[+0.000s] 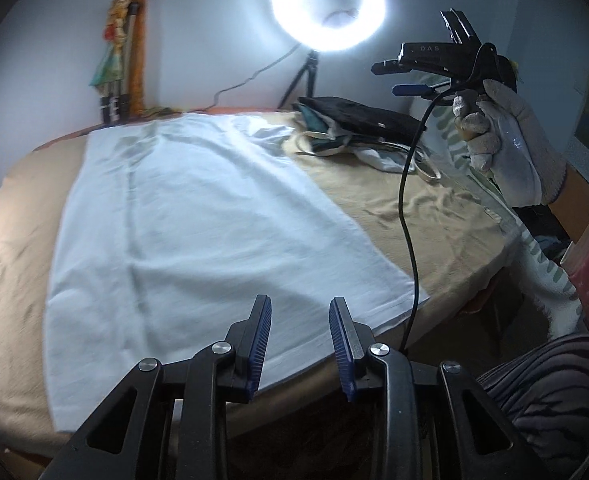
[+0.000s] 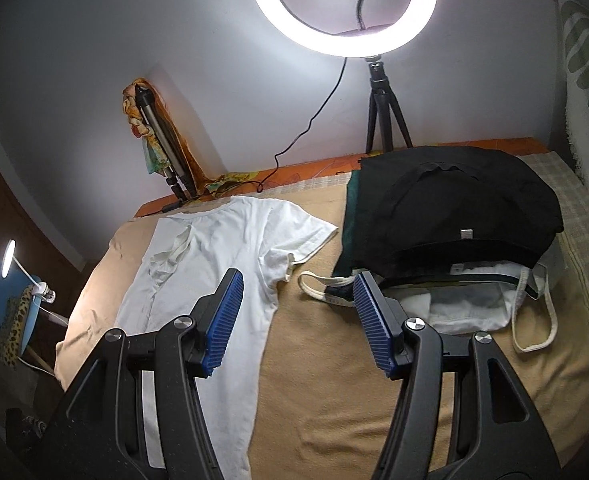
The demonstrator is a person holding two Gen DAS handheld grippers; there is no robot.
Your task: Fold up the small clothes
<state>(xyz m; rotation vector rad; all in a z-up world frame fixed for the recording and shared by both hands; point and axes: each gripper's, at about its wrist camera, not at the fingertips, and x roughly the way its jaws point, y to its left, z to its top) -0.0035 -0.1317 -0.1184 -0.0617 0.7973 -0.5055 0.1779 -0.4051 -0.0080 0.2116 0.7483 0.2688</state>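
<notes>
Fingers (image 1: 254,344) of both grippers are being held apart, gripping nothing, while the shirt (image 2: 214,248) is lying flat, unfolded, beside folded clothes (image 2: 454,208).

a glaring white circular ring lamp (image 2: 344,4) lit the dim room, blooming against the wall; fisheye edges bent and darkened, and the left view was slightly motion-blurred.
</notes>
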